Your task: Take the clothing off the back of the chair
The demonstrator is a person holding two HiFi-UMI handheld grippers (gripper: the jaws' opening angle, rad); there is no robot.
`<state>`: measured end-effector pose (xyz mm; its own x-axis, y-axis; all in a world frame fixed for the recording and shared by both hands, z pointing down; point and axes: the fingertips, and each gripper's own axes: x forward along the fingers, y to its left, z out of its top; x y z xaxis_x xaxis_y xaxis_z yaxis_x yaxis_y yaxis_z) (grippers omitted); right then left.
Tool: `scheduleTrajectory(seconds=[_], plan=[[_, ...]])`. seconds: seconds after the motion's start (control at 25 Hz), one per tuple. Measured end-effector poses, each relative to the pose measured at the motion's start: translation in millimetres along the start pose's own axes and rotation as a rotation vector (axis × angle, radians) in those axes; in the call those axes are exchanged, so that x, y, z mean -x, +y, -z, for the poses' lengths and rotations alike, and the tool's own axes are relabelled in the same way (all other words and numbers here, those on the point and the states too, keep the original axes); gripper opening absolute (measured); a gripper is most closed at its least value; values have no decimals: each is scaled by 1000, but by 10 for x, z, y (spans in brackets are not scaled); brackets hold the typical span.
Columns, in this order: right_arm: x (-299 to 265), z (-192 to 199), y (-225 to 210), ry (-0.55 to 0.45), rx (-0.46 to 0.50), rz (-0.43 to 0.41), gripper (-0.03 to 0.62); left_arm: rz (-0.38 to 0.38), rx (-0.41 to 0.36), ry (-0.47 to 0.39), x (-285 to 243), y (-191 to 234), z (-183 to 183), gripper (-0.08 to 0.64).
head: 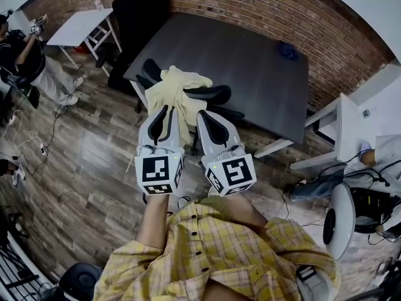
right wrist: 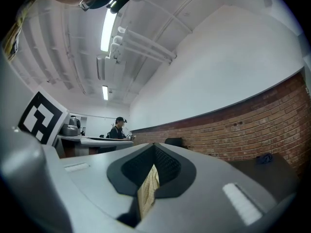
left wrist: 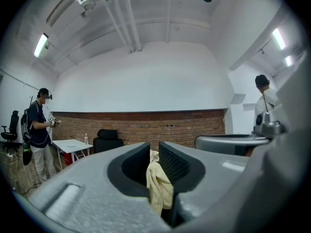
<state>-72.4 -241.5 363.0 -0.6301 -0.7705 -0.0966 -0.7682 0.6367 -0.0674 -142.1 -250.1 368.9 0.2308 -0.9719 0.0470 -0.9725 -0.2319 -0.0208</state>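
Hanging crumpled over the back of the black chair (head: 216,94), just before the dark desk (head: 250,61), the pale yellow clothing (head: 178,88) bunches in soft folds. The left tongs (left wrist: 154,150) and right tongs (right wrist: 154,153) each pinch a fold of it.

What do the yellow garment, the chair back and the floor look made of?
Garment: soft cloth, pale yellow, matte; it drapes and creases. Chair back: likely black plastic or vinyl, slight sheen. Floor: wood or wood-look planks; grain and seams show.
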Motion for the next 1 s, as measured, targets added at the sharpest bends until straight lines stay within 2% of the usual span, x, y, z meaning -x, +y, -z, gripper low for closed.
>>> scheduleTrajectory(seconds=[0.48, 0.76, 1.0], plan=[[-94, -20, -115, -8, 7, -1, 3, 15, -4, 9, -268, 130, -97, 185], [-118, -16, -129, -4, 10, -6, 3, 49, -39, 69, -431, 163, -32, 260], [-164, -37, -143, -8, 16, -4, 3, 70, -44, 93, -563, 232, -10, 296]])
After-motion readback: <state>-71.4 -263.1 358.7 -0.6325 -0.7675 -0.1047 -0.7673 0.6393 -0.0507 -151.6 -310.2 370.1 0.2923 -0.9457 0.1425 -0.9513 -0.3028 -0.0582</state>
